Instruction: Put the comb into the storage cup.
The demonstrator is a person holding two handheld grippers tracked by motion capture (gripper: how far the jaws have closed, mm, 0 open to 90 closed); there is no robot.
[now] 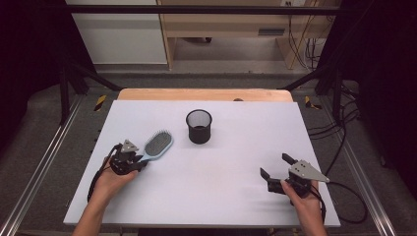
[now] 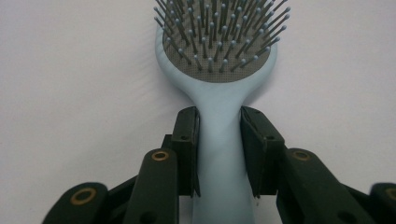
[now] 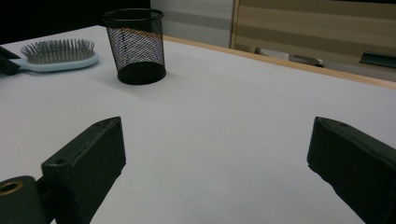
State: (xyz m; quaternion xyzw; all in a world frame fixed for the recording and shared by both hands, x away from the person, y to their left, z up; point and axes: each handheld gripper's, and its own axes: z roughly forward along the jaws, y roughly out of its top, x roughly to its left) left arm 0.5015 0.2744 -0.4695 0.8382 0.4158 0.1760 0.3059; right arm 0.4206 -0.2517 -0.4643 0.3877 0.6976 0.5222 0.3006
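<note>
A light blue hairbrush [image 1: 158, 144] lies bristles up on the white table [image 1: 221, 196], left of centre. My left gripper [image 1: 141, 160] is shut on its handle; in the left gripper view both pads press the sides of the hairbrush [image 2: 219, 70] handle, with the left gripper [image 2: 219, 119] just below the bristle head. My right gripper [image 1: 275, 165] rests near the front right of the table, held in a hand, open with nothing between its fingers. In the right gripper view, the right gripper [image 3: 215, 128] stands wide apart over bare table, and the hairbrush [image 3: 58, 56] lies far to the left.
A black mesh cup [image 1: 199, 126] stands upright behind the table's centre, to the right of the brush head; the mesh cup [image 3: 135, 44] is also in the right gripper view. A wooden strip [image 1: 204, 94] runs along the table's far edge. Black cables trail on the floor at right.
</note>
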